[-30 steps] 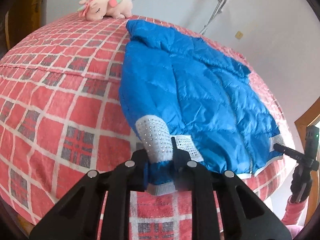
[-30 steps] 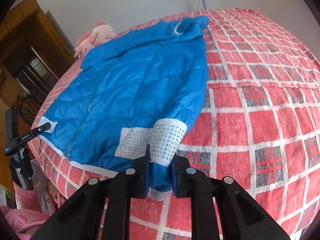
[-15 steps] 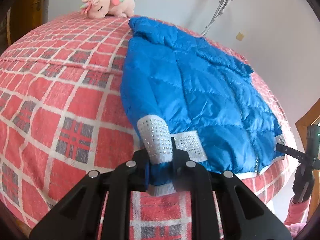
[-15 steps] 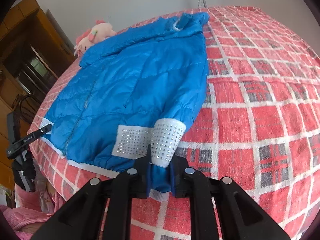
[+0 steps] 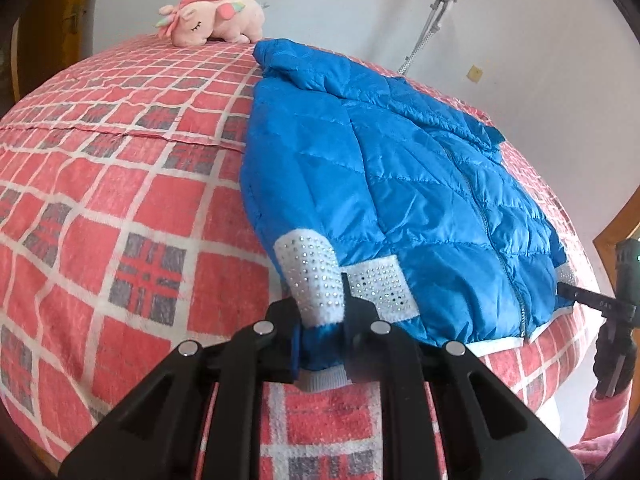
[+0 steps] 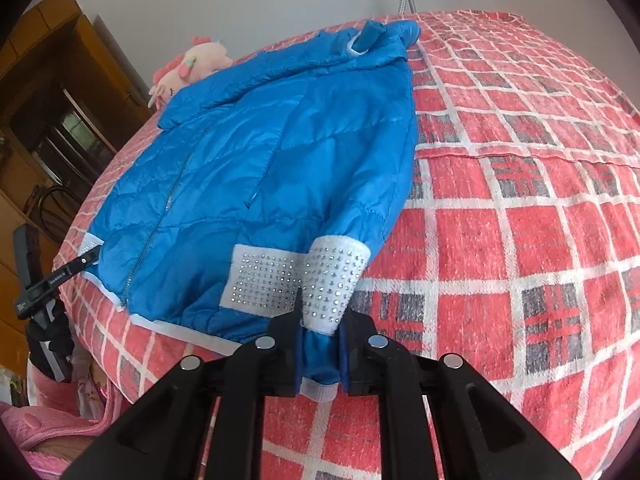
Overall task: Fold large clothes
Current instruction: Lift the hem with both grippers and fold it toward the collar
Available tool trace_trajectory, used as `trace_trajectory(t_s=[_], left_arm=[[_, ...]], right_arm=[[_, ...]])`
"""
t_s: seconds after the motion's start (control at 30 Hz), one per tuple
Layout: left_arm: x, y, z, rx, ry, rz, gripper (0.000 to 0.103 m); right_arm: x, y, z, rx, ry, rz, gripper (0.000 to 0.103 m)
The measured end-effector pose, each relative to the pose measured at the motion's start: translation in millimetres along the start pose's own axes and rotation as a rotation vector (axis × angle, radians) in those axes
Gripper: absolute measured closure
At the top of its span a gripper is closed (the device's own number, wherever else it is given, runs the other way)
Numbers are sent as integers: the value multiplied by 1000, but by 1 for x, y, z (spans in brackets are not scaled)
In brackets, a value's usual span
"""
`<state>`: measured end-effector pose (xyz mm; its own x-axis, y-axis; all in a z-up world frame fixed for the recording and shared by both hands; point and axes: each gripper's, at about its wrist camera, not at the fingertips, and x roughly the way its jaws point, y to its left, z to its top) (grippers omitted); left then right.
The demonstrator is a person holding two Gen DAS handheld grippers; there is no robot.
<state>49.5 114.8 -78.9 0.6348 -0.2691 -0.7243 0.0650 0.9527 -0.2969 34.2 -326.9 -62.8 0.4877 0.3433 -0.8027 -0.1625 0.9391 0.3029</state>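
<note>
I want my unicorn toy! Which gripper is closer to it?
Left. The left gripper clamps the blue jacket cuff on the plush unicorn side; the right gripper clamps the far cuff, across the jacket.

A red, white and grey plaid bedspread (image 5: 120, 184) covers the bed. At its far edge by the white wall (image 5: 320, 0) lies a pink plush unicorn (image 5: 212, 16). Dark wooden furniture (image 6: 60, 120) stands beside the bed.
</note>
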Motion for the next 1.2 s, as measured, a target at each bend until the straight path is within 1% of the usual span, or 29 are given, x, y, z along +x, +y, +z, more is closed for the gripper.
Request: trace_trajectory(t_s=[0.07, 0.23, 0.3, 0.37, 0.5, 0.6, 0.67, 0.77, 0.8, 0.9, 1.03, 1.2], left_arm=[[-5, 0, -2, 1, -7, -3, 91], [-13, 0, -6, -3, -9, -21, 91], [-16, 3, -2, -28, -15, -49, 91], [-23, 2, 6, -33, -41, -83, 91], [-42, -9, 29, 6, -107, -127, 92], [-45, -15, 56, 1, -124, -166, 92], [-45, -21, 73, 6, -136, -189, 92], [-44, -29, 106, 24, -164, -197, 92], [-42, -30, 117, 26, -168, -200, 92], [-33, -33, 154, 28, -175, -213, 92], [-11, -35, 198, 30, -169, -202, 91], [36, -36, 249, 26, -132, -169, 91]], right_arm=[[-4, 1, -2, -8, -5, 1, 90], [-11, -4, -6, 10, -6, 45, 90], [-14, -8, -3, 27, -13, 76, 91], [-20, -9, 2, 35, -30, 112, 92], [-42, -1, 19, 3, -87, 156, 92], [-57, 4, 41, -16, -119, 178, 92], [-65, 9, 62, -29, -146, 184, 92], [-74, 13, 93, -38, -178, 180, 92], [-76, 13, 101, -38, -183, 182, 92], [-79, 12, 138, -24, -194, 183, 92], [-63, 6, 194, 17, -174, 183, 92], [-27, 1, 249, 65, -128, 148, 92]])
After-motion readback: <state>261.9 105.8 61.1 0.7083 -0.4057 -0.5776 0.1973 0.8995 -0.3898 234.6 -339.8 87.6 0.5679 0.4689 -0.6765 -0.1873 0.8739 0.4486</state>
